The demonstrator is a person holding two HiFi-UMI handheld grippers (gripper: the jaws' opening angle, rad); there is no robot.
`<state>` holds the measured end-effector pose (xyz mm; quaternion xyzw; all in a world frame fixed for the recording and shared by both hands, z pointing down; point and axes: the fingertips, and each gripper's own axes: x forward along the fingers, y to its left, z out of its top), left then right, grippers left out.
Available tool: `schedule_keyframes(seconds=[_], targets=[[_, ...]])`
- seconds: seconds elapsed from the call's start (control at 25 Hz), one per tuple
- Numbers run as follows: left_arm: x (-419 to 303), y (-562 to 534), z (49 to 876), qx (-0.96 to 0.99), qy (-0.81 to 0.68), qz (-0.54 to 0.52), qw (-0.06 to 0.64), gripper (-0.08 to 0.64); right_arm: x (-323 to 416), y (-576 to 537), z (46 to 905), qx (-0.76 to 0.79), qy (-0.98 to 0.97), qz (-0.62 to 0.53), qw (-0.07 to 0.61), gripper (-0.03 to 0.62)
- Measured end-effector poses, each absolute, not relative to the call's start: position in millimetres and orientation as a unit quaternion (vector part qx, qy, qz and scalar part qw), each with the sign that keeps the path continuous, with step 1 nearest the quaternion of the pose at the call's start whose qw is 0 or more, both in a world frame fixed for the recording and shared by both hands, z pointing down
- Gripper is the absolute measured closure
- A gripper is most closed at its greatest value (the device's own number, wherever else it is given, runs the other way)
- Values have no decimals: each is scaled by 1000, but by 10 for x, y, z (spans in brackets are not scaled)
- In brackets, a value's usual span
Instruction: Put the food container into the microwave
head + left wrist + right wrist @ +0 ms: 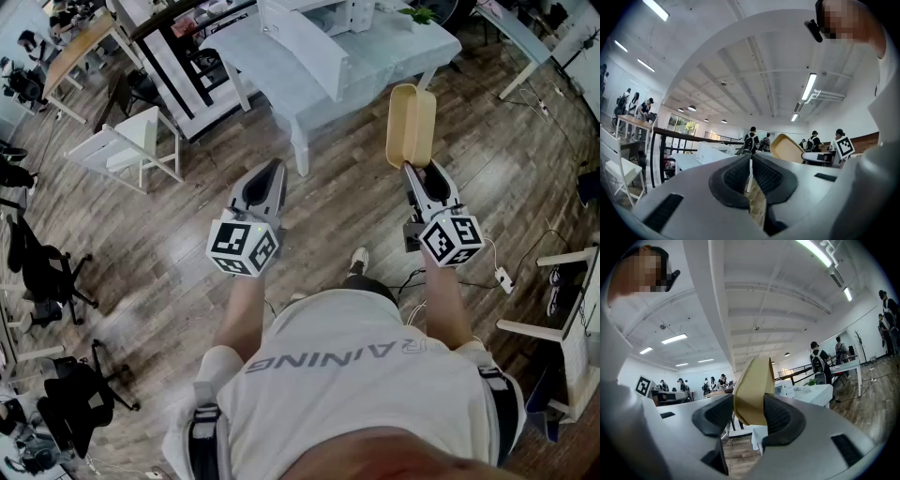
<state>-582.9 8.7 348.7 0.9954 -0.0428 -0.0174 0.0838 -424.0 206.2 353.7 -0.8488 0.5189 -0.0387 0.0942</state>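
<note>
- Beige plastic food container (411, 125): clamped at one end between the pads of the right tongs (413, 171). It is carried on edge in the air, centre right of the head view, above the wooden floor (141, 234) and near the white surface (375, 56).
- Left tongs (272, 171): pads together with nothing between them, held level, left of the right tongs.
- White surface: upper middle of the frame.
</note>
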Motion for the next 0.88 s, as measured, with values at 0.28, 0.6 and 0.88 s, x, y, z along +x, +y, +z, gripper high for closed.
schedule_keyframes(seconds=[0.28, 0.6, 0.88], targets=[[-5802, 111, 3412, 996, -39, -29, 75, 514, -4237, 2040, 3515, -848, 522, -33, 89, 373], [-5600, 146, 3454, 996, -29, -21, 87, 514, -4031, 2104, 3491, -852, 514, -32, 92, 373], [-5290, 222, 3442, 996, -18, -19, 84, 514, -3702, 2228, 3534, -859, 499, -43, 109, 373]])
